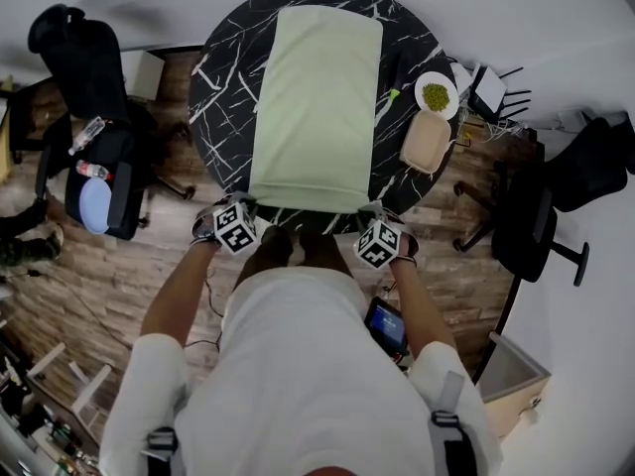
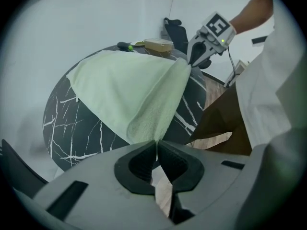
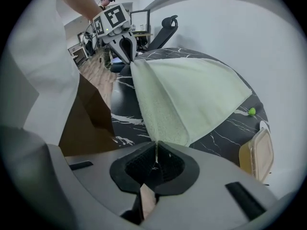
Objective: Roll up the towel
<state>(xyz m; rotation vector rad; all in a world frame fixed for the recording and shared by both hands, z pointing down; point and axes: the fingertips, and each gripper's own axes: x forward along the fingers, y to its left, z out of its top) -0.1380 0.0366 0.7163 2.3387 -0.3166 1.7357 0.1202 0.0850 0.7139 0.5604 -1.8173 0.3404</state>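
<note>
A pale green towel (image 1: pixel 319 107) lies flat and lengthwise on a round black marble table (image 1: pixel 223 97). My left gripper (image 1: pixel 245 209) is shut on the towel's near left corner (image 2: pixel 151 128), at the table's front edge. My right gripper (image 1: pixel 371 214) is shut on the near right corner (image 3: pixel 165 128). The near hem is lifted a little between the two grippers. In the left gripper view the right gripper (image 2: pixel 194 61) pinches the far corner; in the right gripper view the left gripper (image 3: pixel 129 51) does the same.
On the table's right side sit a white bowl of green food (image 1: pixel 436 94) and a tan lidded container (image 1: pixel 428 142). Black office chairs stand at the left (image 1: pixel 94 117) and right (image 1: pixel 556 196). A small green ball (image 3: pixel 252 111) lies beside the towel.
</note>
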